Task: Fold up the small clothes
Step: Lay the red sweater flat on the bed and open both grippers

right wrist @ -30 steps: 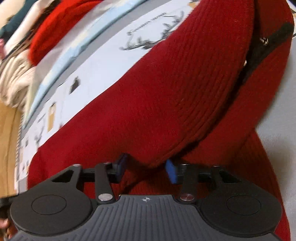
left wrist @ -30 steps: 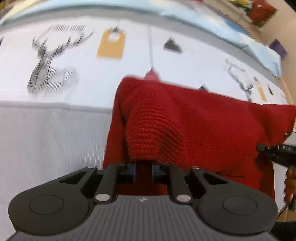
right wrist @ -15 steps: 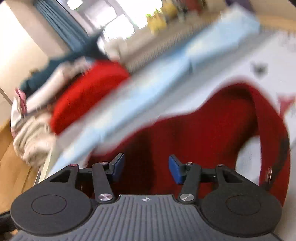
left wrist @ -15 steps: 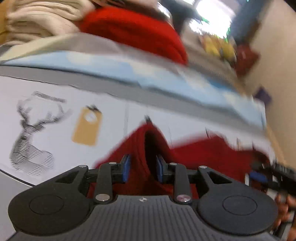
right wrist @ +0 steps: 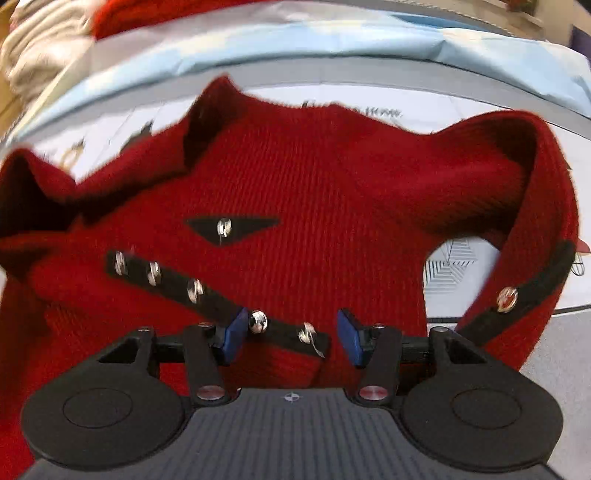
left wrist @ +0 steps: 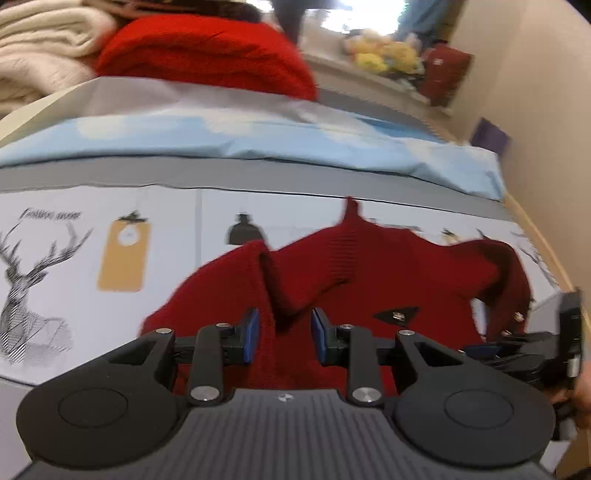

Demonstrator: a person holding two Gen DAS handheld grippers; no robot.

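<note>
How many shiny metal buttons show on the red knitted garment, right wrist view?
7: five along the black strip of the red knitted garment, one on the black triangle patch, one on the right flap. Folds may hide more.

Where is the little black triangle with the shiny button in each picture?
Left wrist view: black triangle patch, lower right of centre, on the red sweater.
Right wrist view: the patch, left of centre, above the black button strip.
Shared landmark: the light blue sheet behind.

Red knit cardigan (right wrist: 295, 184), black button band, lying rumpled on printed sheet (left wrist: 74, 295).
</note>
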